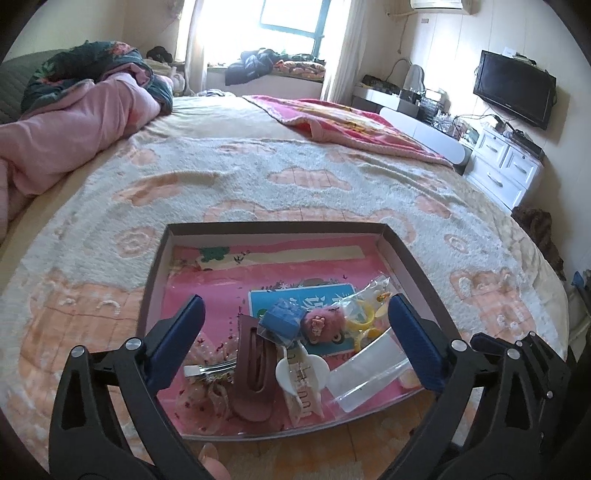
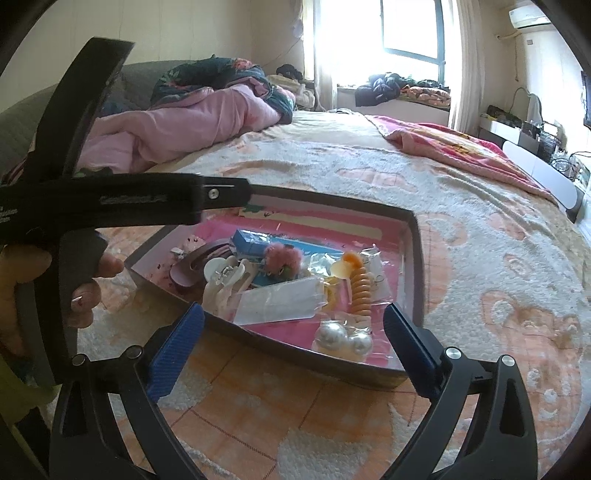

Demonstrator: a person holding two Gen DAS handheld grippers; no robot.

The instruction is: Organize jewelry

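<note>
Claws both released: left claw (image 1: 293, 321), right claw (image 2: 293, 325); brown hair clip (image 1: 253, 373) lies lengthwise away from camera.

Two wrist fisheyes over a bed, both angled down at one tray

The left view looks squarely across the tray (image 1: 406, 254) from its near edge, close in. The right view sits further right and slightly back, seeing the same tray (image 2: 415, 258) obliquely. Both share the bedspread (image 1: 295, 166) and window (image 2: 410, 26).
</note>
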